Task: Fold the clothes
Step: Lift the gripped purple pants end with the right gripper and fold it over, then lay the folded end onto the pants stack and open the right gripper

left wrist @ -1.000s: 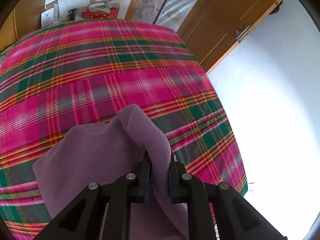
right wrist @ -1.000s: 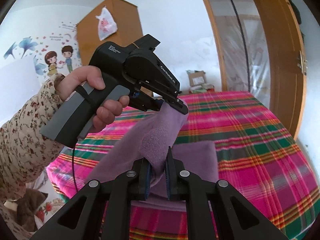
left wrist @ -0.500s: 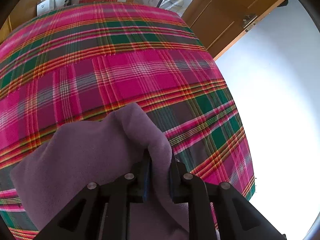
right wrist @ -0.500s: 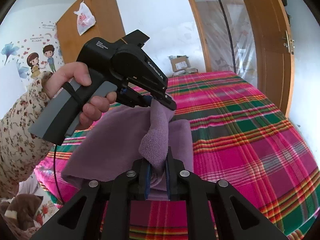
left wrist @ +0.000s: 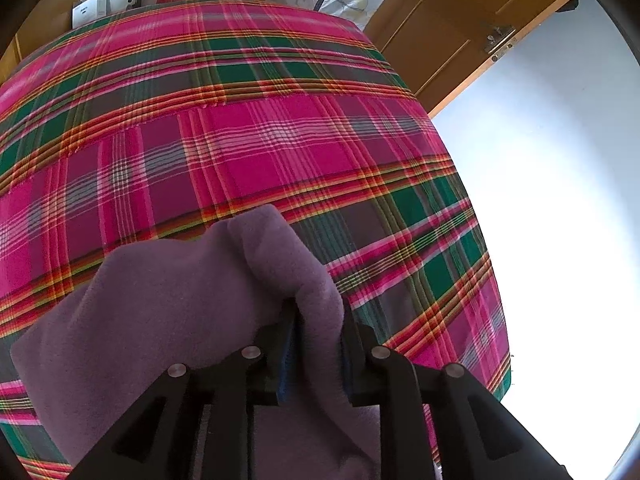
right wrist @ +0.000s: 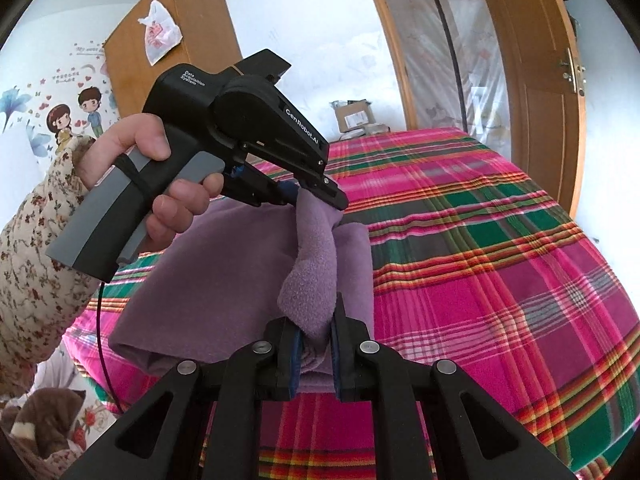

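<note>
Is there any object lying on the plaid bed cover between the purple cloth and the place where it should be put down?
Nothing visible does. The purple cloth hangs low over the plaid bed cover, and the cover around it shows no other object. The right gripper grips one edge; the left gripper is opening with cloth between its fingers.

Right gripper [right wrist: 314, 344] and left gripper [right wrist: 320, 196] pinch purple cloth [right wrist: 248, 272].
</note>
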Tool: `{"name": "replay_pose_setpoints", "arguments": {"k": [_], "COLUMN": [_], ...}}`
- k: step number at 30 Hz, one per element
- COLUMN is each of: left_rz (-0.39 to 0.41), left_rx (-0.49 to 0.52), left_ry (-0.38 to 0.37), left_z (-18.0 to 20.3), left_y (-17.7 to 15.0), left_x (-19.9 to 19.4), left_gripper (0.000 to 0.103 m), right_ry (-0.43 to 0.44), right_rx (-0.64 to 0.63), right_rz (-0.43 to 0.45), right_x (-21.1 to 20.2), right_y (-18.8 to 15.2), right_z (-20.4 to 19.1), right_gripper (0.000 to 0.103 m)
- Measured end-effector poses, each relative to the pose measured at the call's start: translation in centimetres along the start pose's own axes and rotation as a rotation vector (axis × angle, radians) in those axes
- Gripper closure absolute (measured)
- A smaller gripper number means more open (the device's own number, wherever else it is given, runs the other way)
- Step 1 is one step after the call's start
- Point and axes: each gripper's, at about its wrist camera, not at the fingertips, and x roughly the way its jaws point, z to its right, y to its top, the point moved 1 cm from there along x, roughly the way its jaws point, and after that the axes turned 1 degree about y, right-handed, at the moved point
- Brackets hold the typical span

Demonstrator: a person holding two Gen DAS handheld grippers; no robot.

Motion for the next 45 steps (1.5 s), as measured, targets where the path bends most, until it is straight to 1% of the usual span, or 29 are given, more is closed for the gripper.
{"name": "replay_pose_setpoints", "arguments": {"k": [5,12,14,22,27,30,32,34,40,43,45], "left_rz": [0.01,0.061,0.089,0.147,0.172,0.177,0.179,0.198,0.241,0.26,0.263], "left_rx": [0.005,0.004,0.005,-0.014,-0.054,-0.069,-0.079,-0.097,-0.138,-0.15,-0.149], "left_ry": [-0.026,-0.112,-0.109,-0.108,-0.128,-0.126,-0.13,-0.128,-0.146,-0.147,-0.144], "left_z": [0.0,-0.5,-0.7,-3.1,-5.6,-6.9,-7.6,-8.4,-10.4,-10.9,-10.9], "left_y": [-0.1,-0.3,-0.4,-2.0,-3.5,-4.5,-5.3,-6.1,-8.5,-9.5,-9.8], "left_x": [-0.3,-2.2,-3.1,-5.7,-6.8,-7.1,-7.4,-7.8,-9.3,-9.7,-9.6], "left_gripper": [0.077,0.077,0.077,0.077,0.077,0.077,0.077,0.077,0.076,0.076,0.076], "right_ry": [0.002,0.016,0.019,0.045,0.068,0.071,0.065,0.058,0.004,-0.035,-0.027], "right_rx": [0.018,0.04,0.05,0.081,0.137,0.161,0.165,0.169,0.186,0.155,0.134], "right_rz": [-0.012,-0.031,-0.038,-0.049,-0.051,-0.049,-0.048,-0.046,-0.039,-0.003,0.013], "right_x": [0.1,0.2,0.3,0.1,-0.3,-0.8,-1.0,-1.4,-2.6,-3.1,-3.2], "right_y": [-0.2,-0.5,-0.6,-0.8,-1.0,-1.0,-1.0,-1.2,-1.1,0.1,1.1], "right_z": [0.4,0.8,1.0,1.5,2.5,3.2,3.4,3.7,4.8,4.6,4.4], "right_gripper": [0.09,0.089,0.089,0.086,0.083,0.081,0.08,0.08,0.08,0.08,0.08]}}
